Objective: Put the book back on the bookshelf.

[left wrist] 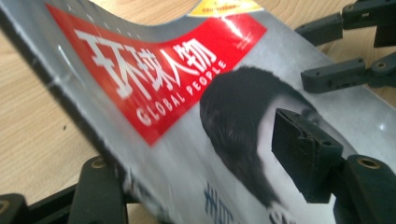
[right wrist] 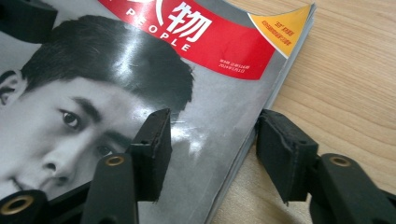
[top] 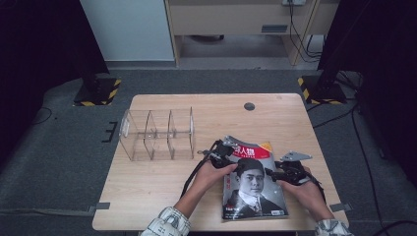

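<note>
A magazine (top: 253, 189) with a red title band and a portrait on its cover lies on the near right part of the wooden table (top: 162, 182). My left gripper (top: 223, 156) straddles its upper left edge. In the left gripper view the magazine (left wrist: 163, 70) curves upward at that edge, with one jaw beneath it and the other pad above the cover; the left gripper (left wrist: 201, 158) is open. My right gripper (top: 280, 173) straddles the right edge. Seen in its own view, the right gripper (right wrist: 215, 128) is open, one jaw over the magazine cover (right wrist: 210, 42) and one on the bare wood beside it.
A clear acrylic organizer (top: 157, 135) with three compartments stands left of the magazine, toward the table's middle. A dark round hole (top: 249, 106) sits near the far edge. Bare wood lies at the near left. The right gripper's jaws (left wrist: 336, 74) reach into the left gripper view.
</note>
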{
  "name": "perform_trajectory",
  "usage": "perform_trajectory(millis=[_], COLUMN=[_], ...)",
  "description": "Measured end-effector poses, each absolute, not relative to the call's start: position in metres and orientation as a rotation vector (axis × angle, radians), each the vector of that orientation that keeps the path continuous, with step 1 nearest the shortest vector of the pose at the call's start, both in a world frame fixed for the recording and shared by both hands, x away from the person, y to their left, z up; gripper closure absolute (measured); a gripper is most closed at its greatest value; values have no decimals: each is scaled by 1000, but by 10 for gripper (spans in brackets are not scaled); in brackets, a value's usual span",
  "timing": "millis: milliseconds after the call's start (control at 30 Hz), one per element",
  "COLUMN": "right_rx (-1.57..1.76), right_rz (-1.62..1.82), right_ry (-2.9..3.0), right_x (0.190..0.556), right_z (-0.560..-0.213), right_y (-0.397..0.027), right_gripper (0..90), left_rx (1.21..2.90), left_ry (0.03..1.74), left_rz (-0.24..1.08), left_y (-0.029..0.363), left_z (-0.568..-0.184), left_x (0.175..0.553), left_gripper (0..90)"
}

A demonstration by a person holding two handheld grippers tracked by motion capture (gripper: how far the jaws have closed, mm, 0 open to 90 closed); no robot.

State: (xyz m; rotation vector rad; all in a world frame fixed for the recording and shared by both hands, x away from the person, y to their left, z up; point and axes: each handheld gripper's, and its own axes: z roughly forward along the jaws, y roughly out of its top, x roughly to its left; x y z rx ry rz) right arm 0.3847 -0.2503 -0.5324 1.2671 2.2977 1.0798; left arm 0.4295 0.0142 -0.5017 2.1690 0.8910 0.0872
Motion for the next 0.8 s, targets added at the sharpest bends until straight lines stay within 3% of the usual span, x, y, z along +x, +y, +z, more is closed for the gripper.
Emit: perform_trajectory(millis=[533,800], right_rx=[1210,1183], right_rz=[1095,1097], right_ry=[2313,2322], right_x=[382,382], right_z=[-533,-533], right_y=[-246,-245], right_gripper=[519,521], left_rx=[2167,2186], left_ry=[892,876], left_rz=[78,53], left_y=[7,7], left_z=[-500,-498], left_x=[446,448], left_gripper=[403,521])
